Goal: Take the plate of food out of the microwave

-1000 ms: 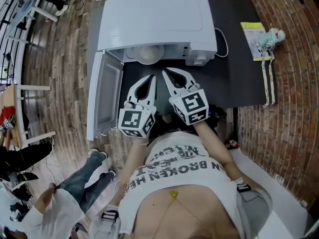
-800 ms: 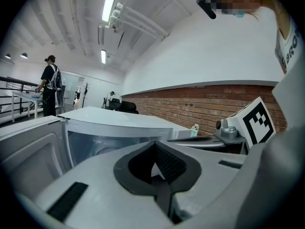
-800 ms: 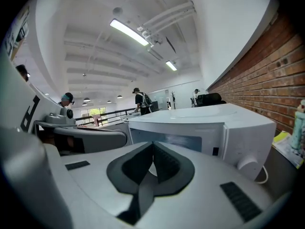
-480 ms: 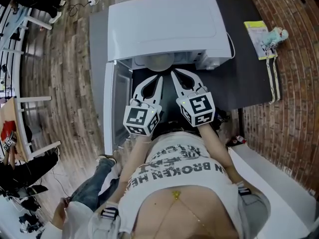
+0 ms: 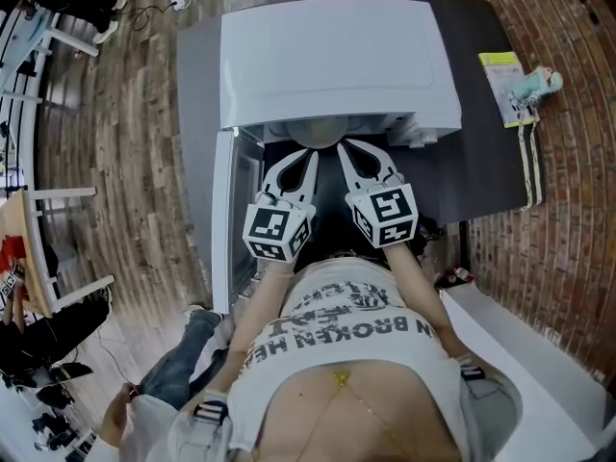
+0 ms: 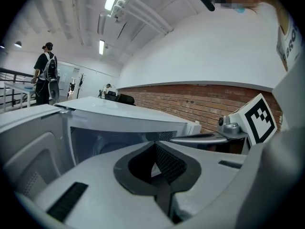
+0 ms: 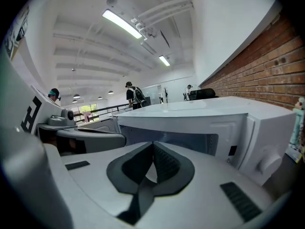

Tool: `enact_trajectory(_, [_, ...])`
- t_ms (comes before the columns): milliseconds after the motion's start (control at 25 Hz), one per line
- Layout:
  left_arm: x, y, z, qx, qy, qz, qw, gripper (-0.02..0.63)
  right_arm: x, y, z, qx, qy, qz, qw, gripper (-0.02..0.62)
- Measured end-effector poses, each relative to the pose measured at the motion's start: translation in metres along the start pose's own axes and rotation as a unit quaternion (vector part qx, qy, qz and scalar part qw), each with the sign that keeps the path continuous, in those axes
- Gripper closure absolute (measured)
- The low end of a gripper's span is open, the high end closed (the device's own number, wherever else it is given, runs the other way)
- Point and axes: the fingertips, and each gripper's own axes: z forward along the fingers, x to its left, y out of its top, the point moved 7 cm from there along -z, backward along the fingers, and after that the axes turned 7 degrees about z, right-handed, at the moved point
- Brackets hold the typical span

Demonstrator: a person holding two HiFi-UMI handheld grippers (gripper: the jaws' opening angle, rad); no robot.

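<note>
A white microwave (image 5: 337, 61) stands on a dark table (image 5: 481, 171), its door (image 5: 223, 219) swung open to the left. A pale plate (image 5: 310, 133) shows at the mouth of the cavity, mostly hidden under the top. My left gripper (image 5: 310, 154) and right gripper (image 5: 345, 146) are side by side just in front of the opening, both shut and empty, tips close to the plate's edge. From the left gripper view the cavity (image 6: 109, 144) lies straight ahead past my left gripper (image 6: 153, 144). In the right gripper view my right gripper (image 7: 152, 145) faces the microwave front (image 7: 190, 137).
A yellow-green booklet and small toy (image 5: 520, 89) lie at the table's right end beside a brick floor. A white chair (image 5: 58, 239) stands at left on the wood floor. Other people (image 5: 58, 325) are at lower left. The control knob (image 7: 267, 165) sits right of the opening.
Both grippers have moved forward toward the microwave opening, tips now at the cavity mouth. The head view has shifted so the microwave sits more central. Jaws stayed shut.
</note>
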Motion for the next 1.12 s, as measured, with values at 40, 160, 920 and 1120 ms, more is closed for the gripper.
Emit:
enact_trajectory(40, [0.003,-0.002,0.002,0.002,0.002,-0.003,1.0,0.598,-0.002,-0.001,0.003,0.004,0.0,0.001,1.0,0.588])
enact_trajectory(160, [0.01,-0.009,0.009,0.01,0.009,-0.01,0.9999,0.6,-0.008,-0.006,0.012,0.018,-0.003,-0.004,1.0,0.588])
enact_trajectory(920, [0.057,-0.066,0.051,0.087,0.048,-0.06,0.9933,0.6,-0.065,-0.057,0.066,0.117,-0.032,0.03,0.992,0.588])
enact_trajectory(1120, [0.063,-0.075,0.055,0.101,0.05,-0.067,0.9914,0.6,-0.07,-0.062,0.075,0.128,-0.035,0.035,0.991,0.588])
